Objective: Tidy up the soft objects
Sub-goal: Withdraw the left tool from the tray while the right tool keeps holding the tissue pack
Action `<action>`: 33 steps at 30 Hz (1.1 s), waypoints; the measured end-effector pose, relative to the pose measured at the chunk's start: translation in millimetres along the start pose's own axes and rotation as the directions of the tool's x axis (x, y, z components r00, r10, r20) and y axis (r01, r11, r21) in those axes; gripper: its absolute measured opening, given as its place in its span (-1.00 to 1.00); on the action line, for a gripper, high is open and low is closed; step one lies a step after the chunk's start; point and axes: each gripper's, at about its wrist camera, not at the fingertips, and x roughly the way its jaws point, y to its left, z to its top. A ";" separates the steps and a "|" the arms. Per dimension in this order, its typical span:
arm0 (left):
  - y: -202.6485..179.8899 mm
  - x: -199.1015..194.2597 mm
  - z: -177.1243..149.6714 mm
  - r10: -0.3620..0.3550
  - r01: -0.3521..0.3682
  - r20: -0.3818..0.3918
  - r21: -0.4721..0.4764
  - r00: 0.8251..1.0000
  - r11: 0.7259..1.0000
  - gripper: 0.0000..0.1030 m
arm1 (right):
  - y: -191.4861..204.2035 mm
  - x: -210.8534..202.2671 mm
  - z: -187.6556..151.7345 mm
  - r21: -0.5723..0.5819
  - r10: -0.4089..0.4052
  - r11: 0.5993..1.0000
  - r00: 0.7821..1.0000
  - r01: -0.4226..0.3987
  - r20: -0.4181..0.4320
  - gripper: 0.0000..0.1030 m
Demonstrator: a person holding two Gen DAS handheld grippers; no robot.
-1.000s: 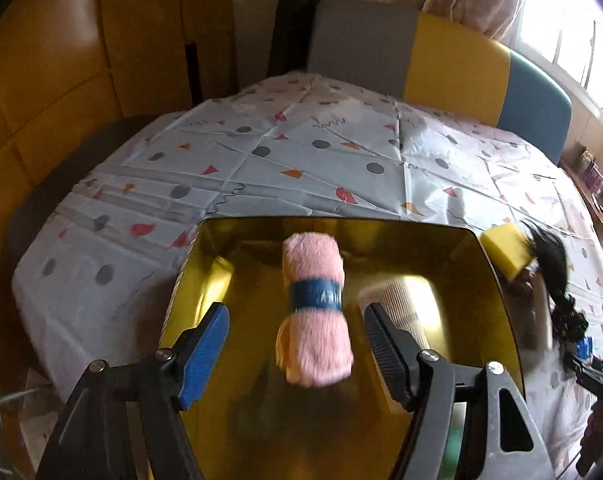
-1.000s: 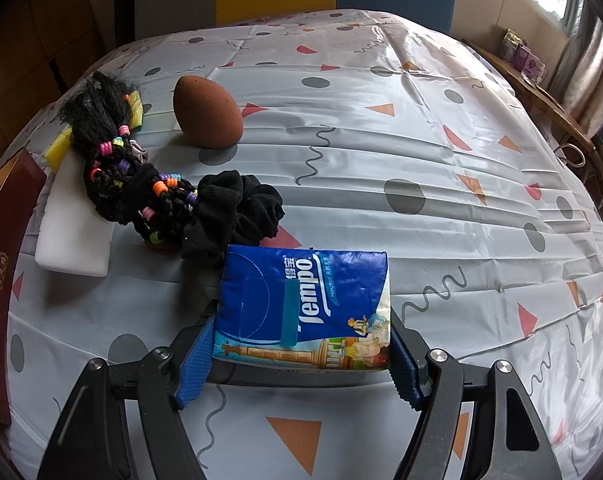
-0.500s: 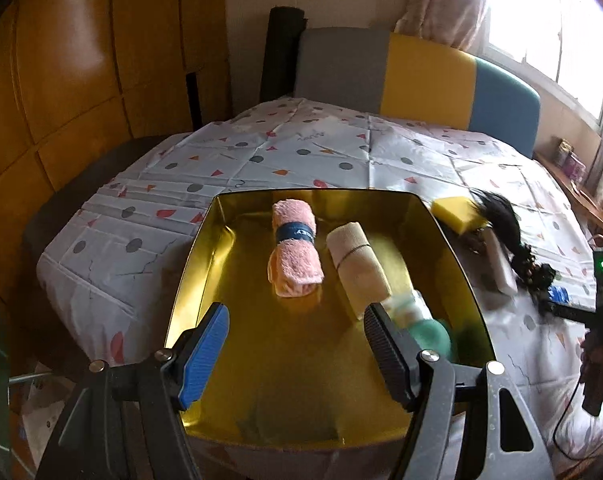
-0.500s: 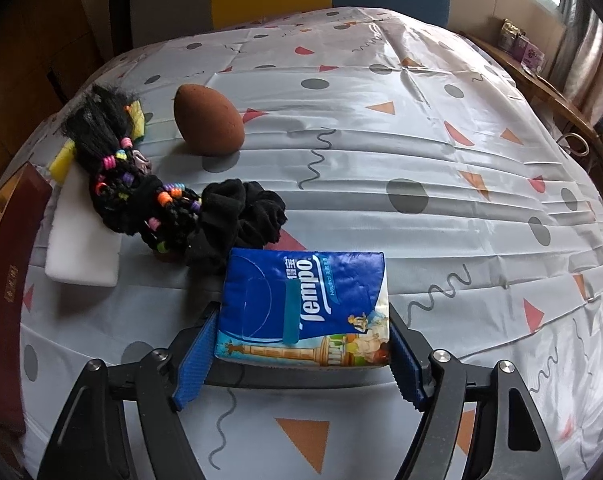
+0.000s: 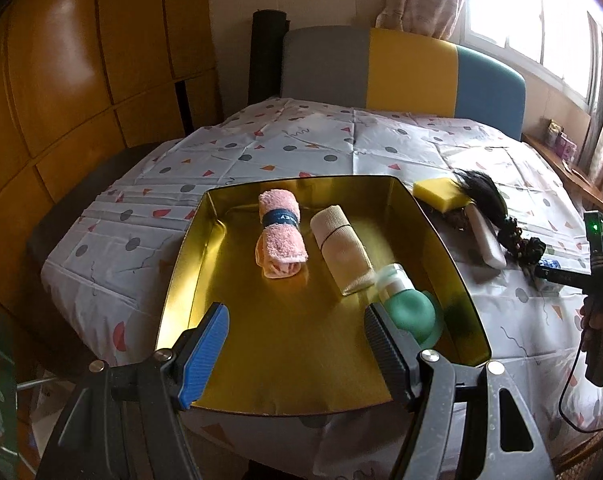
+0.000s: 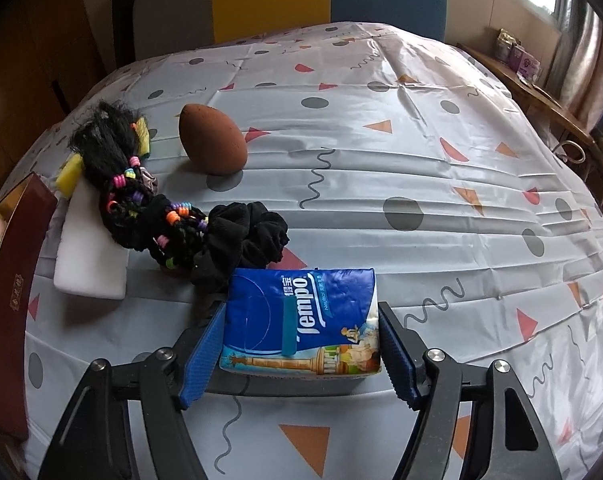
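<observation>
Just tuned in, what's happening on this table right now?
A person with a gripper in each hand is sorting soft things into a gold tray. The tray already holds a rolled pink towel, a beige roll and a green squeeze bottle. The left gripper hangs open over the tray, holding nothing. The right gripper has a blue tissue pack between its closing jaws. A black scrunchie, beaded hair braid, white sponge, yellow sponge and brown egg-shaped sponge remain on the tablecloth.
</observation>
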 end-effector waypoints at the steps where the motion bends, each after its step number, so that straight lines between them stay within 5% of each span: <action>1: -0.8 -0.7 -1.0 -0.001 0.001 -0.001 0.001 1.000 1.000 0.38 | 0.7 -0.4 -0.1 -0.002 -0.002 1.000 1.000 0.002 -0.001 0.40; 33: -9.7 -5.0 -12.6 -0.029 0.029 -0.013 0.037 1.000 0.999 0.38 | 13.8 -6.6 -8.6 -0.044 -0.020 0.999 1.000 0.019 -0.024 0.40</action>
